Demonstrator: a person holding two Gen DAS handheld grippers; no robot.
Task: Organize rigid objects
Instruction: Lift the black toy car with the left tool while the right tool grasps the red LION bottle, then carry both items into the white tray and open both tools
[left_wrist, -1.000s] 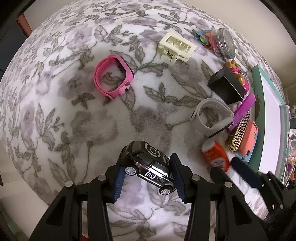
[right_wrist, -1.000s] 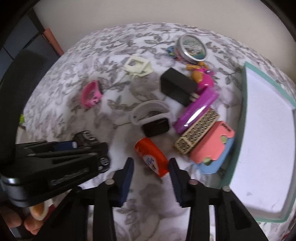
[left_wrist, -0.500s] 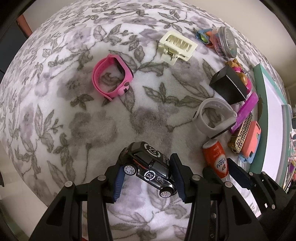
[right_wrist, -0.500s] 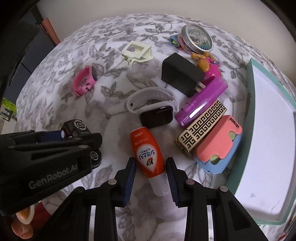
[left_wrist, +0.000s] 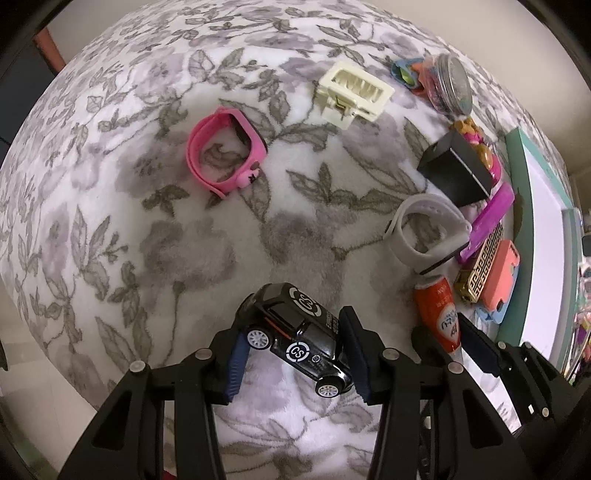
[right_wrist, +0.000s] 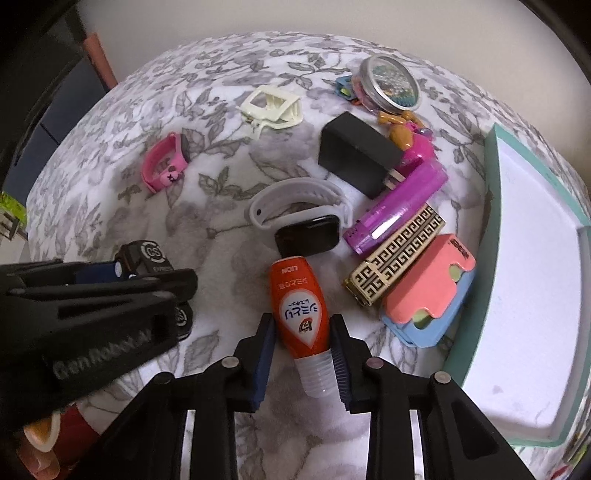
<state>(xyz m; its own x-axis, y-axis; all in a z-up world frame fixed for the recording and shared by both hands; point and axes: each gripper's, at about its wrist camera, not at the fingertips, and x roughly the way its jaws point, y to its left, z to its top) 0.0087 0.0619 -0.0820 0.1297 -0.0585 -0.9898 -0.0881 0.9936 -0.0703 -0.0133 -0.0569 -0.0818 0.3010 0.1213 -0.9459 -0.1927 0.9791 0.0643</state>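
A black toy car (left_wrist: 303, 328) sits slantwise between the blue pads of my left gripper (left_wrist: 291, 343), which points down at the floral blanket and is shut on it. In the right wrist view the car (right_wrist: 147, 254) peeks out under that gripper. An orange squeeze bottle (right_wrist: 299, 295) with a clear cap lies on the blanket. My right gripper (right_wrist: 301, 325) straddles its lower body. Its jaws are closing and both pads touch the bottle's sides. The left wrist view shows the same bottle (left_wrist: 439, 314) at the lower right.
A white tray with a teal rim (right_wrist: 491, 206) lies at the right. Beside the bottle are a grey watch (right_wrist: 295, 206), a purple case (right_wrist: 399, 199), a gold patterned box (right_wrist: 395, 254) and a pink phone case (right_wrist: 428, 291). Farther back are a black charger (right_wrist: 354, 155), a cream clip (right_wrist: 271, 105), a pink band (right_wrist: 162, 166) and a round tin (right_wrist: 389, 83).
My right gripper came in over the orange bottle and narrowed its jaws onto it. The left gripper and the car kept still.
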